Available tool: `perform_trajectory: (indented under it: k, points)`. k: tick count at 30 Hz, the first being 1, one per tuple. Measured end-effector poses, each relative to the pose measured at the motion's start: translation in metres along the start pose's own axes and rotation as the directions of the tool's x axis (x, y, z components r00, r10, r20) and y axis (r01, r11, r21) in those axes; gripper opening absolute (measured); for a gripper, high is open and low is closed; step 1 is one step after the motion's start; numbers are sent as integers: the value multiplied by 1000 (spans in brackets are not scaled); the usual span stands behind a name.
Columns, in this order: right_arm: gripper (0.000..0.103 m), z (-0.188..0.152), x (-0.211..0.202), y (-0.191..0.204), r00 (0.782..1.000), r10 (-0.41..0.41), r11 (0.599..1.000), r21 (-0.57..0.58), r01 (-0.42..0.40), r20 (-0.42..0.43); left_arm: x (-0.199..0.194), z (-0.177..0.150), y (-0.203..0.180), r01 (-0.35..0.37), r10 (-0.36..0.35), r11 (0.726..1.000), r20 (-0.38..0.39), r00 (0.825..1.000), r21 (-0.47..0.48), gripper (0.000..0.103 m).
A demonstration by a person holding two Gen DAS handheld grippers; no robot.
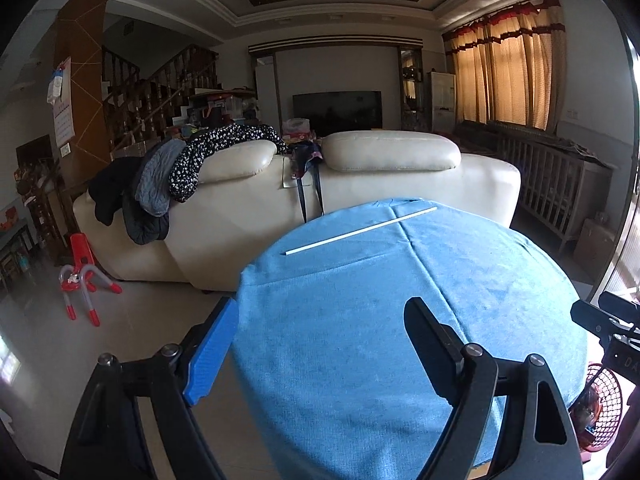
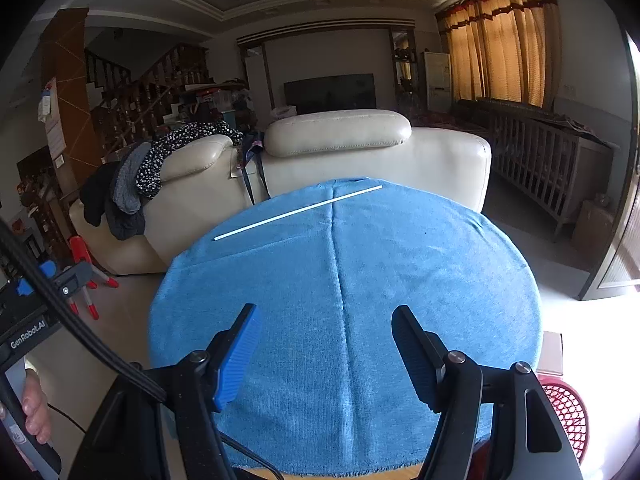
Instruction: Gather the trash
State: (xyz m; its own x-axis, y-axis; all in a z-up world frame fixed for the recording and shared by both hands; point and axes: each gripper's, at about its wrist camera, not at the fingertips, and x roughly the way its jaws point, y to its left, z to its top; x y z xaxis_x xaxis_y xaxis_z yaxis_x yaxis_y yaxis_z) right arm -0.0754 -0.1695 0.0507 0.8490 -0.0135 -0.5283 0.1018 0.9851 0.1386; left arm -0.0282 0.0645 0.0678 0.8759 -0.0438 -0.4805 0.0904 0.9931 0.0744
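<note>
A cream leather sofa (image 1: pixel 360 208) fills the middle of a dim living room, its back turned to a round table draped in a blue cloth (image 2: pixel 400 280), with dark and spotted clothes (image 1: pixel 188 168) heaped over the sofa's headrest at 10 o'clock. Behind it, at 12 o'clock, a black television (image 1: pixel 337 109) stands against the far wall, orange curtains (image 1: pixel 516 76) glow at 2 o'clock, and a wooden staircase (image 1: pixel 160 96) climbs at 10 o'clock. On the far part of the cloth, at 12 o'clock from both grippers, lies a long thin white stick (image 2: pixel 298 212), slanting up from its left end to its right end and crossing the cloth's centre seam. A red mesh basket (image 2: pixel 566 412) stands on the floor just beside the table at 4 o'clock in the right wrist view. The left gripper (image 1: pixel 320 340) hovers over the near left edge of the table, jaws spread wide and holding nothing; the right gripper (image 2: pixel 326 344) hangs over the near middle of the cloth, likewise spread and empty, well apart from the stick. At 9 o'clock in the right wrist view, the body of the other device bears the white lettering "GenRobot.AI" (image 2: pixel 28 335); small print on a wall calendar (image 1: pixel 64 120) at 9 o'clock is too small to read.
</note>
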Motion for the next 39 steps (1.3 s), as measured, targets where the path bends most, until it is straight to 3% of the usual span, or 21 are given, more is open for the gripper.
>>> perform_trajectory:
  k: [23, 39]
  points:
    - [71, -9, 47, -22, 998, -28, 999, 16, 29, -58, 43, -11, -28, 16, -12, 999, -117, 993, 33, 85]
    - [71, -13, 51, -26, 997, -33, 999, 29, 35, -72, 43, -12, -31, 24, -20, 999, -114, 993, 31, 85]
